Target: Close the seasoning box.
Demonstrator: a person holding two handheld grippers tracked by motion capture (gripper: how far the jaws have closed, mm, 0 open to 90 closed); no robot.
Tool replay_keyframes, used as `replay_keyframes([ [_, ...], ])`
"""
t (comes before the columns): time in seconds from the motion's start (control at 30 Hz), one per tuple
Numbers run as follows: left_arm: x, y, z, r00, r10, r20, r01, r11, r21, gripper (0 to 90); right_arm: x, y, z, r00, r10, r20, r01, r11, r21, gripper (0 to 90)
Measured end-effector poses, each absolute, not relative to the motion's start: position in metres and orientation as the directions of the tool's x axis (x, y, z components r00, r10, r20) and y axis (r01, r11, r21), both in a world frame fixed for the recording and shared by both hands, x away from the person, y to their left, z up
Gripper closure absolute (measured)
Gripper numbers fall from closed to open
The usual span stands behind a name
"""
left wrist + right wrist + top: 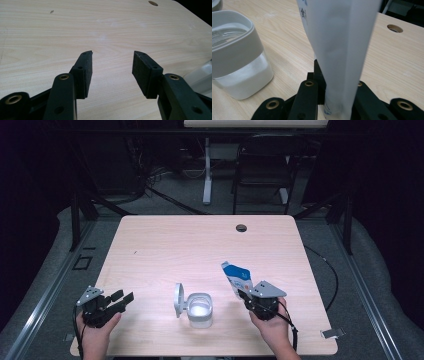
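A pale wooden table (200, 245) carries the work, with a small dark round hole (241, 228) near its far edge. At the near left, the left gripper (125, 299) is held in a hand (97, 332) at the table's corner, its jaws apart and pointing right, with nothing between them. Near the middle of the near side stands a clear container (200, 310) with a grey rim, its lid (178, 300) flipped up on its left side. Right of it, the right gripper (243, 295) pinches the lower end of a blue and white pouch (236, 277), which leans up and to the left, near the container but apart from it. Beyond the table stand a dark chair (262, 167) and a white table leg (207, 170).
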State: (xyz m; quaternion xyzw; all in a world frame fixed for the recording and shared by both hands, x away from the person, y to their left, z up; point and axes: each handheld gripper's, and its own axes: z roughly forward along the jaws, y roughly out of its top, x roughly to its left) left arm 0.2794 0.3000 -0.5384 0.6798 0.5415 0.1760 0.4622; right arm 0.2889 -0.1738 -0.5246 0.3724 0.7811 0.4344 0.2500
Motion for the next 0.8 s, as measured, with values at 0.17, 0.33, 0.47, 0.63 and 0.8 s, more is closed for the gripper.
replay_keyframes([
  [0.17, 0.279, 0.300, -0.538, 0.352, 0.899, -0.262, 0.573, 0.014, 0.819, 51.1, 0.291, -0.177, -0.527, -0.580, 0.812, -0.068, 0.377, 0.341, 0.861, 83.4],
  [0.33, 0.279, 0.300, -0.538, 0.352, 0.899, -0.262, 0.573, 0.014, 0.819, 51.1, 0.293, -0.181, -0.530, -0.565, 0.823, -0.066, 0.390, 0.336, 0.857, 83.3],
  [0.47, 0.279, 0.300, -0.538, 0.352, 0.899, -0.262, 0.574, 0.014, 0.819, 51.1, 0.296, -0.186, -0.534, -0.542, 0.839, -0.050, 0.410, 0.316, 0.855, 83.3],
  [0.63, 0.280, 0.300, -0.539, 0.352, 0.899, -0.261, 0.574, 0.013, 0.819, 51.1, 0.299, -0.190, -0.538, -0.518, 0.855, -0.017, 0.433, 0.280, 0.857, 83.3],
  [0.8, 0.279, 0.300, -0.539, 0.350, 0.899, -0.261, 0.573, 0.015, 0.819, 51.1, 0.301, -0.191, -0.540, -0.504, 0.864, -0.014, 0.442, 0.272, 0.855, 83.3],
])
